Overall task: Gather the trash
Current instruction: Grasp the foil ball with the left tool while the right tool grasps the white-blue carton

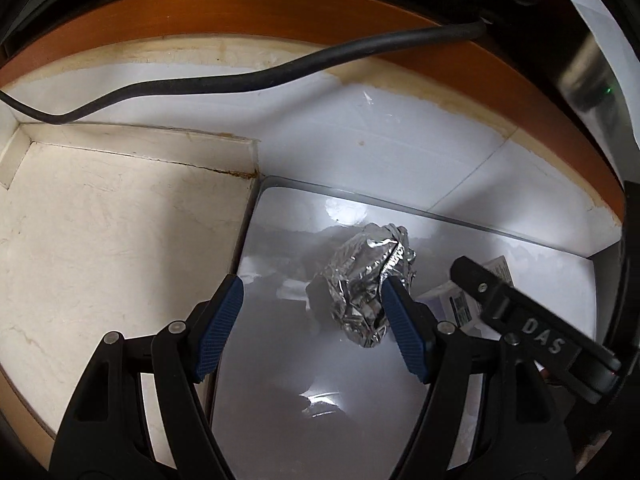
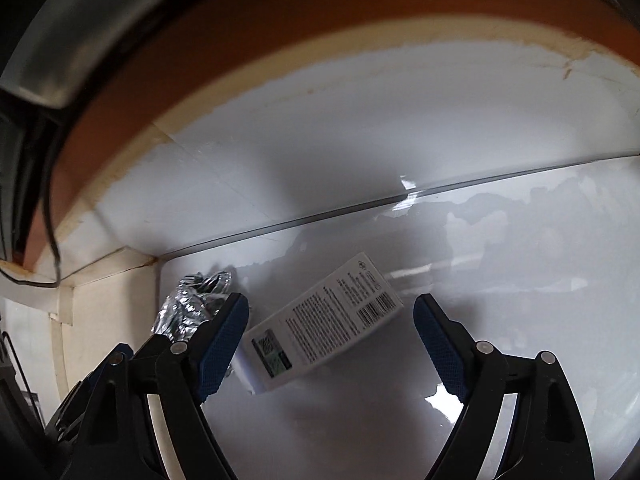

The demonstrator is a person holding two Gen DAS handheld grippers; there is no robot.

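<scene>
Where foil ball [image 1: 368,284] nears wall | left gripper [image 1: 312,320] agape

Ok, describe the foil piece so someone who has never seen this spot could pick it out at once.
Find the glossy white surface that sits in a corner beside the cream stone ledge. Near its back corner by that ledge lies a crumpled ball of silver foil. Its only neighbour is a flat white carton with black print and a barcode; the foil is shiny, wrinkled and lumpy.
</scene>
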